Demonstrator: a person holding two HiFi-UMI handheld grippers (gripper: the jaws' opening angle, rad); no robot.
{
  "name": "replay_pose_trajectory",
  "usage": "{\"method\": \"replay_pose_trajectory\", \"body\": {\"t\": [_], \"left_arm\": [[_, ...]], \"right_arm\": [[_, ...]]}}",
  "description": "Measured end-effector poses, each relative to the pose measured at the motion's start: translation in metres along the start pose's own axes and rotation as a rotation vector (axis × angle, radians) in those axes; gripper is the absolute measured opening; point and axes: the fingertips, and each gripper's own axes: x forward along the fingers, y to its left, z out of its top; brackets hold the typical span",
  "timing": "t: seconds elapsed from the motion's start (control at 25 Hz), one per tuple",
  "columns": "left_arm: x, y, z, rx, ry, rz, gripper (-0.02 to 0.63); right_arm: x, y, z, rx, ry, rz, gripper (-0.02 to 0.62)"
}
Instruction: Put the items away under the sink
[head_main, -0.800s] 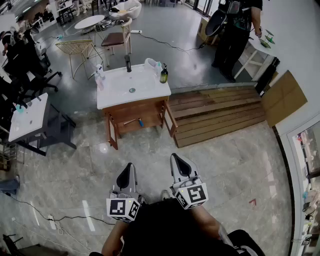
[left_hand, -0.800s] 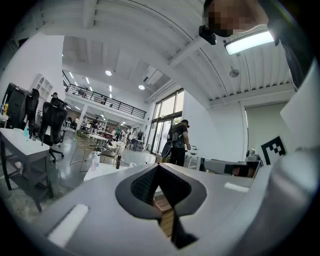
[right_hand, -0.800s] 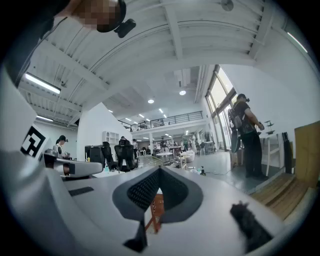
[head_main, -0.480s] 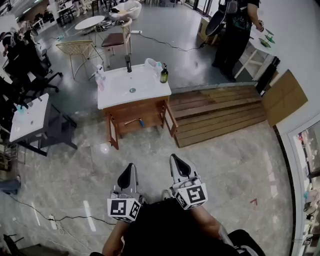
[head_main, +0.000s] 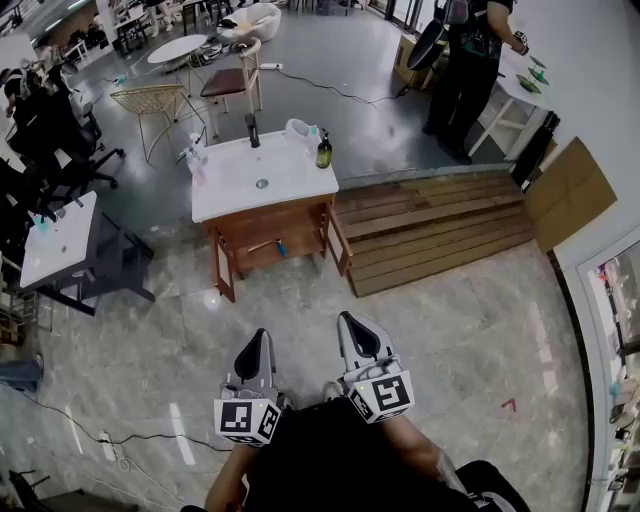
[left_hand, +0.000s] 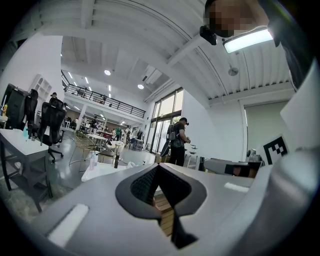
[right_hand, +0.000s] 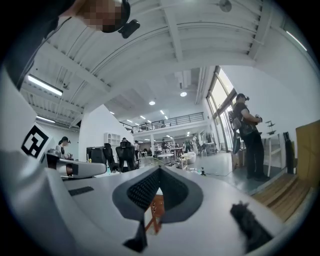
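A white sink top (head_main: 232, 184) on a wooden cabinet (head_main: 300, 222) stands a few steps ahead on the stone floor. On it are a black faucet (head_main: 251, 129), a spray bottle (head_main: 194, 157), a dark green pump bottle (head_main: 324, 150) and a pale item (head_main: 300, 129). A small blue thing (head_main: 281, 247) lies on the shelf under the sink. My left gripper (head_main: 252, 352) (left_hand: 159, 167) and right gripper (head_main: 357, 335) (right_hand: 160, 170) are held level close to my body, far from the sink. Both are shut with nothing in them.
A wooden plank platform (head_main: 430, 225) lies right of the sink, with a cardboard sheet (head_main: 565, 195) beyond it. A person (head_main: 470, 60) stands at a small table at the back right. A white desk (head_main: 55, 235), office chairs and a floor cable (head_main: 110, 437) are on the left.
The sink cabinet has shifted slightly up and left in the head view. Both grippers keep the same shut, level pose.
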Motion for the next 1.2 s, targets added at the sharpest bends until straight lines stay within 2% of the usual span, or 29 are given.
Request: {"method": "replay_pose_trajectory", "body": {"t": [0.2,0.64,0.96,1.2], "left_arm": [[0.016,-0.018,-0.005,0.001,0.017,-0.009,0.006],[0.042,-0.037,-0.014,-0.007,0.034,0.045,0.006],[0.084,-0.007,-0.021,-0.023,0.036,0.047,0.006],[0.134,0.042,-0.009,-0.055,0.02,0.02,0.006]], "right_arm": [[-0.002,-0.021,-0.003,-0.003,0.013,0.01,0.014],[0.009,-0.061,-0.02,0.012,0.025,0.07,0.014],[0.055,-0.079,-0.022,0.002,0.03,0.055,0.015],[0.113,-0.085,-0.022,-0.039,0.049,0.027,0.014]]}}
